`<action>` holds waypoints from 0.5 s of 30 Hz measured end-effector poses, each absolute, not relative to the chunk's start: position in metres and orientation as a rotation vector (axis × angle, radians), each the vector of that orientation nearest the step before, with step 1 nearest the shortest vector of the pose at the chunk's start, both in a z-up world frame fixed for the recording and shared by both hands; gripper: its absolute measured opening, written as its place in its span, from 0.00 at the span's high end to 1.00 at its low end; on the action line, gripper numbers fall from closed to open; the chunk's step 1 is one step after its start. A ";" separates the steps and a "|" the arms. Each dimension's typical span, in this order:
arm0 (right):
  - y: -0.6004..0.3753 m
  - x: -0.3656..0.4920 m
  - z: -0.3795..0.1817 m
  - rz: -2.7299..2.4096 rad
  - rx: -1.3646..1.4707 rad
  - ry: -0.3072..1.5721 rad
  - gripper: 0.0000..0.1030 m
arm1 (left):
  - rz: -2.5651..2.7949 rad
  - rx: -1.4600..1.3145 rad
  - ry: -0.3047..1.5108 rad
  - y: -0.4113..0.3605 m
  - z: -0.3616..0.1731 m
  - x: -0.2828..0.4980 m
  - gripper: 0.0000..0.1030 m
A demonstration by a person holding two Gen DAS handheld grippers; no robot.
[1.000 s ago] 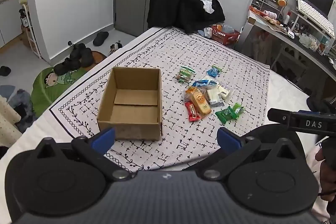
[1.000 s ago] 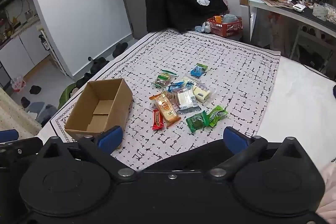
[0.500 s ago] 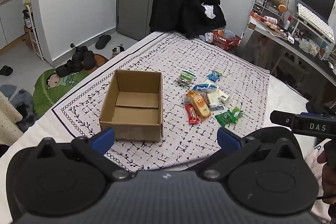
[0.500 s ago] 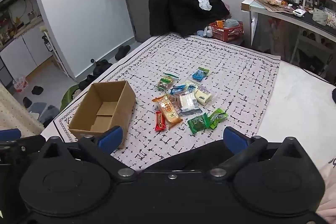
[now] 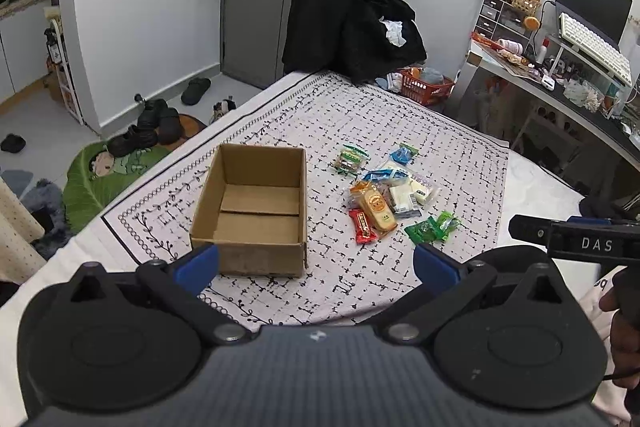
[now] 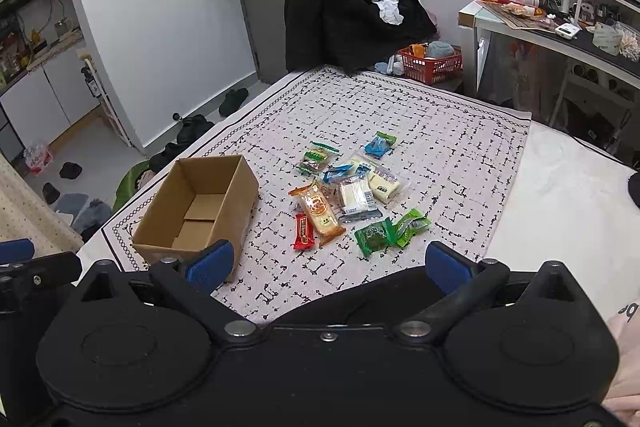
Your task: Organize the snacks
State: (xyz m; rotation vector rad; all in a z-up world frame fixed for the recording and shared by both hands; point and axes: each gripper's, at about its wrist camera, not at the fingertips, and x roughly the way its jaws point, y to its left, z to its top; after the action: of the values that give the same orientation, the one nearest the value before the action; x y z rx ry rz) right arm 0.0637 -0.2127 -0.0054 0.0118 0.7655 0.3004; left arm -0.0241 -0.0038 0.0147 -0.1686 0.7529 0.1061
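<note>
**Left wrist and right wrist views: both tools held above the bed, snacks untouched**

Left wrist view shows the left hand-held gripper (image 5: 316, 263) with its blue fingertips (image 5: 198, 262) spread wide apart and nothing between them, held above the near edge of the patterned cloth (image 5: 400, 131) spread on the bed (image 5: 536, 187). Just beyond its left fingertip sits the open cardboard box (image 5: 256, 211), upright and empty, with its bottom flaps showing.

Right wrist view shows the right hand-held gripper (image 6: 326, 265), likewise gaping and holding nothing, also above the cloth's near edge. Part of a hand (image 6: 624, 347) shows at the lower right.

To the right of the box, apart from it, the snacks lie in a loose cluster on the cloth. Nearest are the red bar (image 6: 303, 231) and, touching it, the orange-labelled cake packet (image 6: 320, 213). Two green packets (image 6: 390, 230) lie side by side to their right. Behind these are clear packets of pale cakes (image 6: 366, 193), a blue-and-white packet (image 6: 340, 172), a green-topped packet (image 6: 316, 159) and a small blue packet (image 6: 380, 143) farthest off.

Past the bed stand a chair draped in black clothing (image 6: 348, 7), a red basket (image 6: 432, 65) and a cluttered desk (image 6: 560, 35).
</note>
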 end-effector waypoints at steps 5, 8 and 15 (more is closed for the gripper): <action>-0.213 0.061 -0.006 0.300 0.004 0.768 0.00 | 0.101 -0.170 0.747 -0.005 0.015 -0.027 0.00; -0.212 0.060 -0.007 0.297 -0.007 0.770 0.00 | 0.103 -0.167 0.746 -0.005 0.013 -0.028 0.00; -0.209 0.057 -0.005 0.291 -0.034 0.756 0.00 | 0.104 -0.181 0.738 -0.005 0.013 -0.031 0.00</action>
State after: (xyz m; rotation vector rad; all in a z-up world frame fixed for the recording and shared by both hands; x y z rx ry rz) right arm 0.0572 -0.2094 -0.0047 -0.0336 0.7565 0.2909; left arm -0.0311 -0.0046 0.0129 -0.1812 0.7383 0.1038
